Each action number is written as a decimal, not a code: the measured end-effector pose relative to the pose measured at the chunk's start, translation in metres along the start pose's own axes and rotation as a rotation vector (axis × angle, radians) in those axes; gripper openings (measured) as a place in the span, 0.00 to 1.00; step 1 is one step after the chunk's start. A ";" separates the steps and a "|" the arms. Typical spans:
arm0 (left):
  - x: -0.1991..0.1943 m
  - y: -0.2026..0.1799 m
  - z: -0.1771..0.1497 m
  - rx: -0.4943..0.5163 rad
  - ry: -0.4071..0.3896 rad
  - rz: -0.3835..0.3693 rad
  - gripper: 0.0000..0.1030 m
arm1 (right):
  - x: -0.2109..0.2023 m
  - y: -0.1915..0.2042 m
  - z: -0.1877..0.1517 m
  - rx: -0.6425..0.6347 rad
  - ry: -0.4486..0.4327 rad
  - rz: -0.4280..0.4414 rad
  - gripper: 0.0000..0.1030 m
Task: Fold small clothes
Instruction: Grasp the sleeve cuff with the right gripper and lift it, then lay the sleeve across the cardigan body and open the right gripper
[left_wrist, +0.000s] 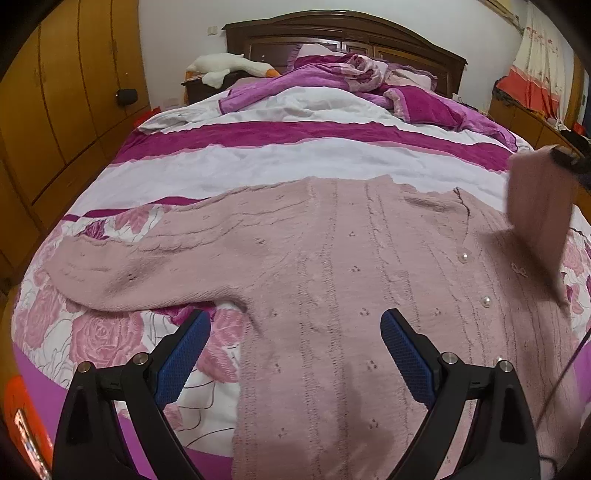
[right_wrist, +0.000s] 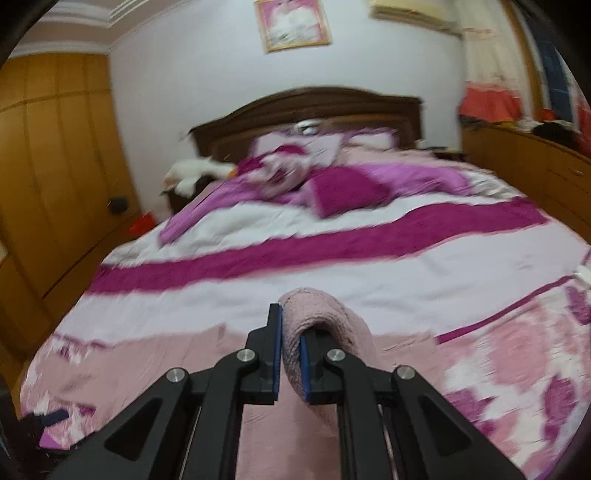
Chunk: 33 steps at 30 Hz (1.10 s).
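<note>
A pink knit cardigan with pearl buttons lies flat on the bed, its left sleeve stretched out to the left. My left gripper is open and empty, just above the cardigan's lower left side. My right gripper is shut on the cardigan's right sleeve and holds it up off the bed. In the left wrist view that lifted sleeve hangs at the far right, with the right gripper at its top. The right wrist view is blurred.
The bed has a striped magenta, white and rose-print cover. A crumpled purple blanket and a white goose plush lie by the dark headboard. Wooden wardrobes stand at left, a low cabinet at right.
</note>
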<state>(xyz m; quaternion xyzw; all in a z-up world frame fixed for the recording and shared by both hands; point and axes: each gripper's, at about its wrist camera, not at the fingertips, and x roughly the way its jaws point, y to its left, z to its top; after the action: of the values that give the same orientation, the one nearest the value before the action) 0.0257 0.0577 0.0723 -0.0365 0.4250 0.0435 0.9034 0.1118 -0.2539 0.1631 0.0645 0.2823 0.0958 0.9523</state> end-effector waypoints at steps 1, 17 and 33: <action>0.001 0.002 -0.001 -0.004 0.002 0.000 0.73 | 0.009 0.012 -0.010 -0.011 0.024 0.023 0.08; 0.006 0.009 -0.001 0.001 0.012 -0.004 0.73 | 0.094 0.069 -0.117 -0.022 0.366 0.214 0.46; -0.013 -0.067 0.030 0.141 -0.041 -0.120 0.73 | 0.000 -0.015 -0.084 0.030 0.245 0.011 0.53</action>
<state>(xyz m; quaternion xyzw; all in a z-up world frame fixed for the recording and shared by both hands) 0.0484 -0.0066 0.1032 0.0028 0.4052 -0.0400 0.9133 0.0677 -0.2625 0.0903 0.0680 0.3977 0.1042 0.9091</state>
